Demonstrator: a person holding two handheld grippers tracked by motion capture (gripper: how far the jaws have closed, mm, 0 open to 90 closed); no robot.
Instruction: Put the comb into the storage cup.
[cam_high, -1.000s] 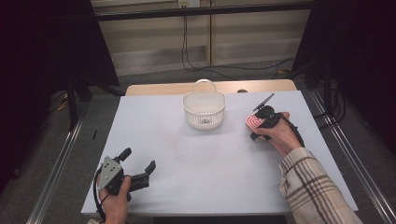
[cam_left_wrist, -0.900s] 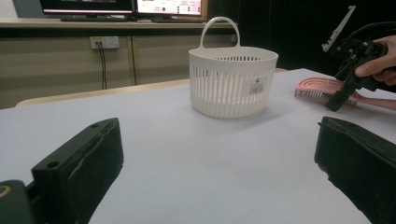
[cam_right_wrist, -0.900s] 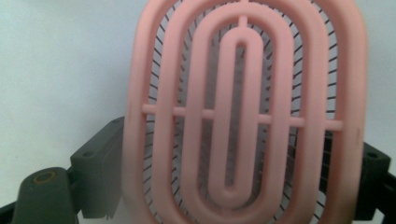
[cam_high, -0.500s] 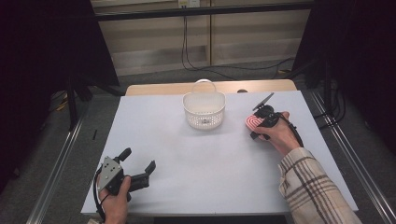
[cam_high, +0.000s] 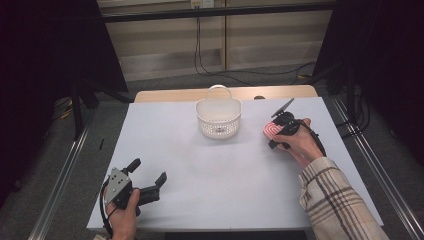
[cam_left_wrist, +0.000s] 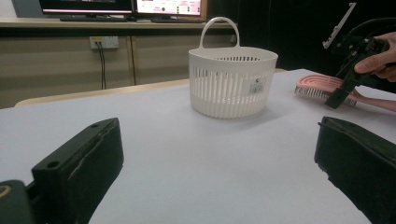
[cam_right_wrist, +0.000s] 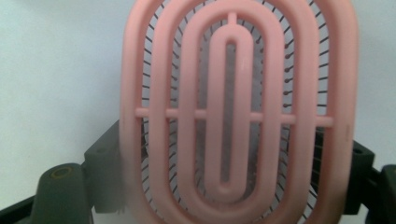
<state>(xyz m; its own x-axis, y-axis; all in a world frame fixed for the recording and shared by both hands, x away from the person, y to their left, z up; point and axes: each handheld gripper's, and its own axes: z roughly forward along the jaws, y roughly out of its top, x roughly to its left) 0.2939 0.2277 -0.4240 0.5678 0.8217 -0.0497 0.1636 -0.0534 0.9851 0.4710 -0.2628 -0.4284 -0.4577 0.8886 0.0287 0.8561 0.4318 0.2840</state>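
Note:
A pink oval hairbrush (cam_high: 270, 128) lies on the white table (cam_high: 210, 170) at the right, bristles down. My right gripper (cam_high: 273, 134) reaches over it from the right. In the right gripper view its black fingers (cam_right_wrist: 102, 161) flank the brush head (cam_right_wrist: 233, 112) and touch both sides; the jaws have just been closing on it. A white slotted basket (cam_high: 218, 117) with a hoop handle stands at the back middle. My left gripper (cam_high: 147, 172) rests near the front left edge, open and holding nothing, and points toward the basket (cam_left_wrist: 231, 84) and the brush (cam_left_wrist: 320, 88).
The table's wooden back edge (cam_high: 165, 95) shows behind the basket. Metal rails (cam_high: 60, 185) run along both sides of the table. Cables hang down the back wall. A plaid sleeve (cam_high: 335, 200) comes in at the lower right.

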